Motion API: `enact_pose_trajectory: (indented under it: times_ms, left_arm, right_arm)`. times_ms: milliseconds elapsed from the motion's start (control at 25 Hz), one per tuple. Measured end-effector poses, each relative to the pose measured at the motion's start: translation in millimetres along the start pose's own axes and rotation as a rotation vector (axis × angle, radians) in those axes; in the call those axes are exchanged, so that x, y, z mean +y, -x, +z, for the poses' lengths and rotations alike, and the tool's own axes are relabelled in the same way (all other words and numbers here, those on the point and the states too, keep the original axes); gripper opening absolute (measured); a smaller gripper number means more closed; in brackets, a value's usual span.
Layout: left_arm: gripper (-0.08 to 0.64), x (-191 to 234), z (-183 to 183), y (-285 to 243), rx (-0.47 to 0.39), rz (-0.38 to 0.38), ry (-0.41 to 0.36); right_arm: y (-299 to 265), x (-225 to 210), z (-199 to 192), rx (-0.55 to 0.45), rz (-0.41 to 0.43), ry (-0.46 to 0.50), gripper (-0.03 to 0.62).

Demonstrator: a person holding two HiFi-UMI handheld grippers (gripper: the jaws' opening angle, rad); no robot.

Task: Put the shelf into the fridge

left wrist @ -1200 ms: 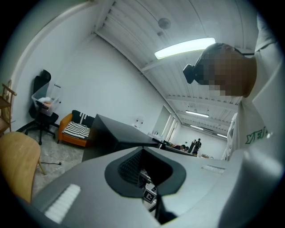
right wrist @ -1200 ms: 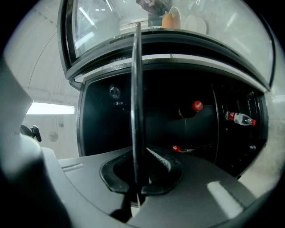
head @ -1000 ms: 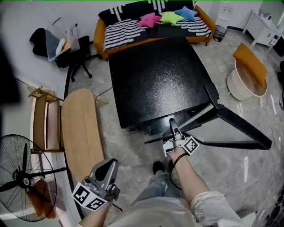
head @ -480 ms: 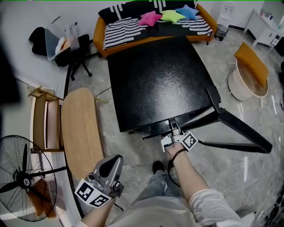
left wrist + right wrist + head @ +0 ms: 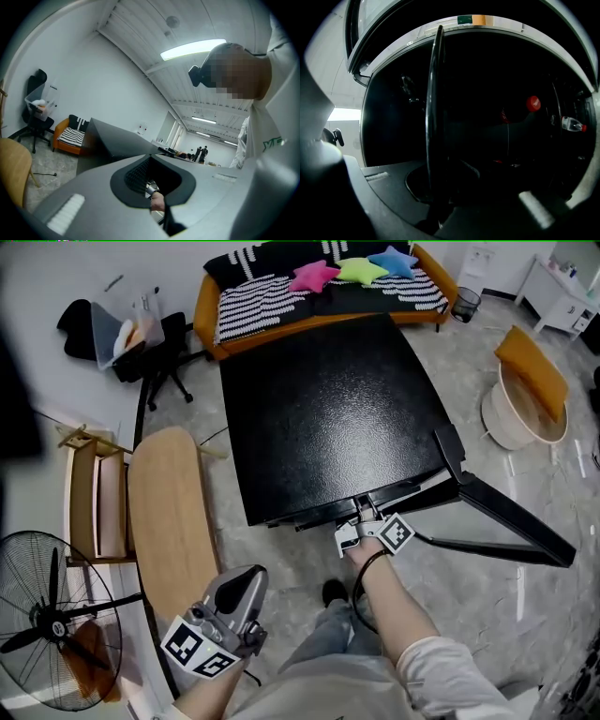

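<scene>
Shelf (image 5: pixel 433 93) edge-on, pointing into fridge (image 5: pixel 328 409), clamped in right tool (image 5: pixel 361 514); left tool (image 5: pixel 248 579) closed, empty.

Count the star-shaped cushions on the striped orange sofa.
3, in a row on the striped orange sofa: pink star-shaped cushion left, green star-shaped cushion middle, blue star-shaped cushion right. None seems hidden.

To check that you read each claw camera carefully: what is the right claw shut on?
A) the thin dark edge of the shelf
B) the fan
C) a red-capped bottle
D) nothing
A: in the right gripper view, the dark edge of the shelf rises from inside the right claw, with the open fridge behind it.
</scene>
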State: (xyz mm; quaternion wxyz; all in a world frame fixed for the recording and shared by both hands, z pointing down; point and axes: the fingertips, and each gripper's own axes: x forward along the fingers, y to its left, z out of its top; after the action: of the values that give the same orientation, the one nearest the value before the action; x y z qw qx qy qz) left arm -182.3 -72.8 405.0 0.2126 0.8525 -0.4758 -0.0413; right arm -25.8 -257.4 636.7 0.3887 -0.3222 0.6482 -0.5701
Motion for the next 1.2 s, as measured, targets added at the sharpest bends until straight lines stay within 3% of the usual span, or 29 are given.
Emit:
enact_pose_trajectory:
  times_ms: [360, 1200]
  left_arm:
    - [-0.003, -1, 1, -1, -0.001, -0.001, 0.005]
    - [-0.003, 7, 7, 9, -0.004, 0.021, 0.003]
  right_arm:
    - [-3, 6, 1, 0.0, 0.02, -0.002, 0.035]
    - [-34, -1, 5, -0.014, -0.034, 0.023, 0.021]
